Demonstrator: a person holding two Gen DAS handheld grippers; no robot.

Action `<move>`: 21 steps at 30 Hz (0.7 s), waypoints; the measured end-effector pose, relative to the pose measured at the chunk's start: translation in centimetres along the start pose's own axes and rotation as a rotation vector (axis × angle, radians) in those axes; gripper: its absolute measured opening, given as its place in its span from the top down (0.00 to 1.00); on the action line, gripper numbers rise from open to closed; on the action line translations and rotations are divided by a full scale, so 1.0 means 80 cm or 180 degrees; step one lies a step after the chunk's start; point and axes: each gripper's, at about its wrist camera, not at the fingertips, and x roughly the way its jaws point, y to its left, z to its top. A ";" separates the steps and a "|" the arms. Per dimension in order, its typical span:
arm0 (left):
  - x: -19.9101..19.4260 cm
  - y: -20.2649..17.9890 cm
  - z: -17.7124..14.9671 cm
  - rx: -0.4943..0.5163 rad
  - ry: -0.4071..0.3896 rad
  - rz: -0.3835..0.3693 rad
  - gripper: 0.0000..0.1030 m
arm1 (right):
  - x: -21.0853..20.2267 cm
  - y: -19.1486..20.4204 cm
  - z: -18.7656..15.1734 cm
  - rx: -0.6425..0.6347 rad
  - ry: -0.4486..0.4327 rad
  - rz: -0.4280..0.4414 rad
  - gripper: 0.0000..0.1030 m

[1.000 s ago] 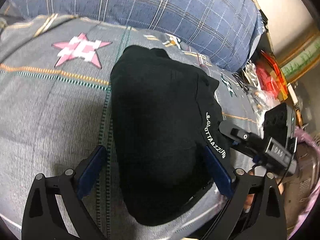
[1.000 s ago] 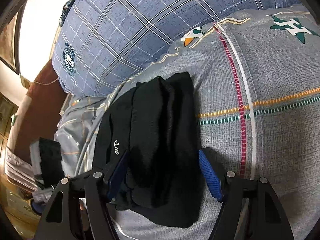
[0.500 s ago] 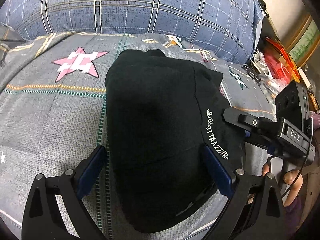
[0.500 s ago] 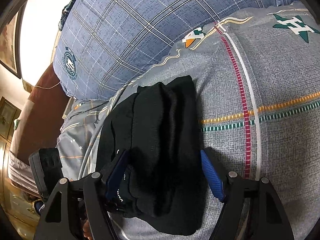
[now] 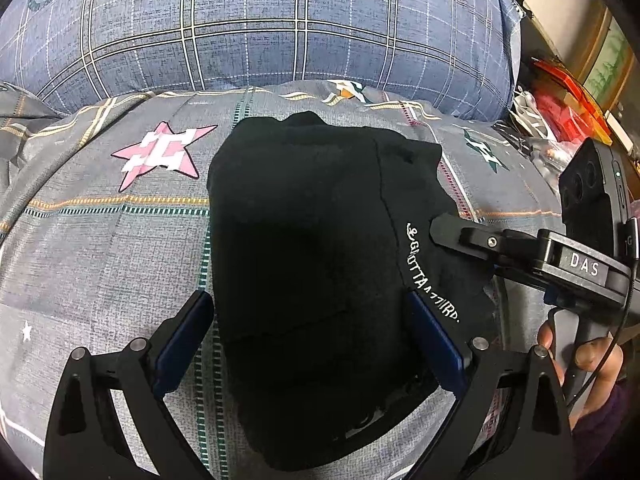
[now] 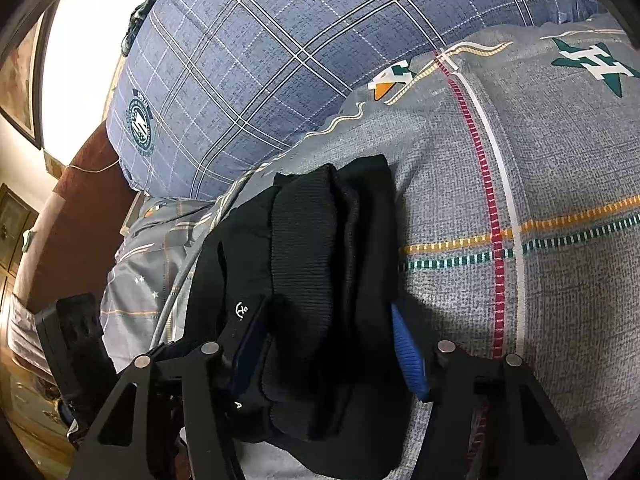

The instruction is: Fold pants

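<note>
Black folded pants (image 5: 312, 260) with white lettering lie on a grey patterned bedspread (image 5: 100, 248). My left gripper (image 5: 310, 340) hovers over their near end, open wide; one pad is beside the fabric and the other is over it. In the right wrist view the stacked pants (image 6: 320, 260) sit between the jaws of my right gripper (image 6: 328, 348), which are closing with both pads against the fabric. From the left wrist view one of its fingers (image 5: 456, 232) lies on top of the pants' right edge and the other is hidden. A hand (image 5: 592, 356) holds that gripper's handle.
A large blue plaid pillow (image 5: 260, 28) bounds the far side of the bed, also in the right wrist view (image 6: 280, 60). Red and orange clutter (image 5: 560, 108) sits past the bed's right edge. Dark wooden furniture (image 6: 80, 208) stands beyond the other edge.
The right gripper's jaws have narrowed onto the pants stack. The left wrist view has rolled and shifted, so more of the pillow shows. The pants have stayed in place.
</note>
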 end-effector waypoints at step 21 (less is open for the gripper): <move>-0.018 0.011 0.006 -0.0099 -0.0189 -0.0309 0.47 | -0.016 0.040 -0.002 -0.0421 -0.0217 -0.0025 0.66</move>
